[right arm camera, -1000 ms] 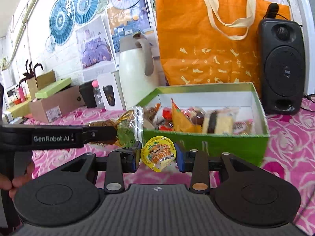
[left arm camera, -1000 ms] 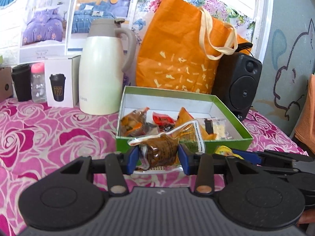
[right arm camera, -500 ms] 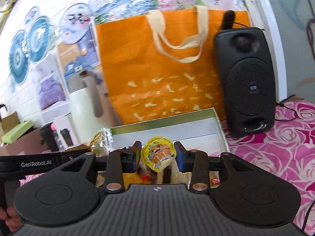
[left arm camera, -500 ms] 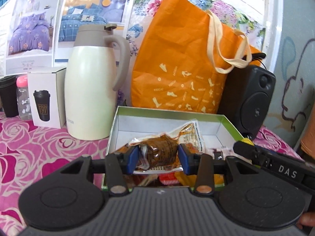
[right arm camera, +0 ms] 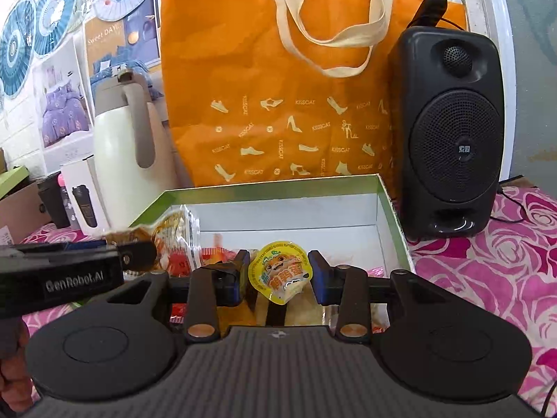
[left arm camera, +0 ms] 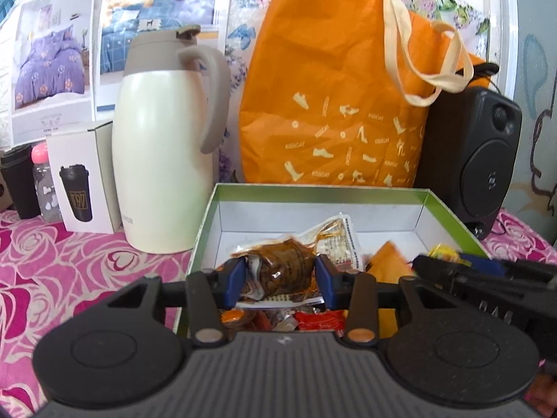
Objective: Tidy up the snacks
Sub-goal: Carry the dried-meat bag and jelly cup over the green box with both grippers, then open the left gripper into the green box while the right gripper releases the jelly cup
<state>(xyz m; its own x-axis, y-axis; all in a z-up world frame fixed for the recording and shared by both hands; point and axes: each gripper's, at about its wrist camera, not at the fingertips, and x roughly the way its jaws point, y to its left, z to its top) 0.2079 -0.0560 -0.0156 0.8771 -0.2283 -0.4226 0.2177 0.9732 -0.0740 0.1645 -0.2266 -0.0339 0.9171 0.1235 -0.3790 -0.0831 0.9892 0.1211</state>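
Observation:
A green box (left arm camera: pixel 449 216) with a white inside holds several wrapped snacks (left arm camera: pixel 313 318). My left gripper (left arm camera: pixel 281 277) is shut on a clear packet of brown food (left arm camera: pixel 283 270) and hangs over the box's near part. In the right wrist view the same green box (right arm camera: pixel 397 219) lies below. My right gripper (right arm camera: pixel 278 277) is shut on a small round yellow snack cup (right arm camera: pixel 280 273) above the box's near edge. The left gripper with its packet (right arm camera: pixel 174 240) shows at the left there. The right gripper's body (left arm camera: pixel 487 278) crosses the left wrist view at the right.
Behind the box stand an orange tote bag (left arm camera: pixel 330 104), a cream thermos jug (left arm camera: pixel 160 153) and a black speaker (right arm camera: pixel 452 132). A white cup carton (left arm camera: pixel 83 181), a small bottle (left arm camera: pixel 43 184) and a black cup sit at left on the pink rose cloth (left arm camera: pixel 69 271).
Both grippers have moved forward from in front of the box to over its opening, each still holding its snack. The box and the things behind it look nearer.

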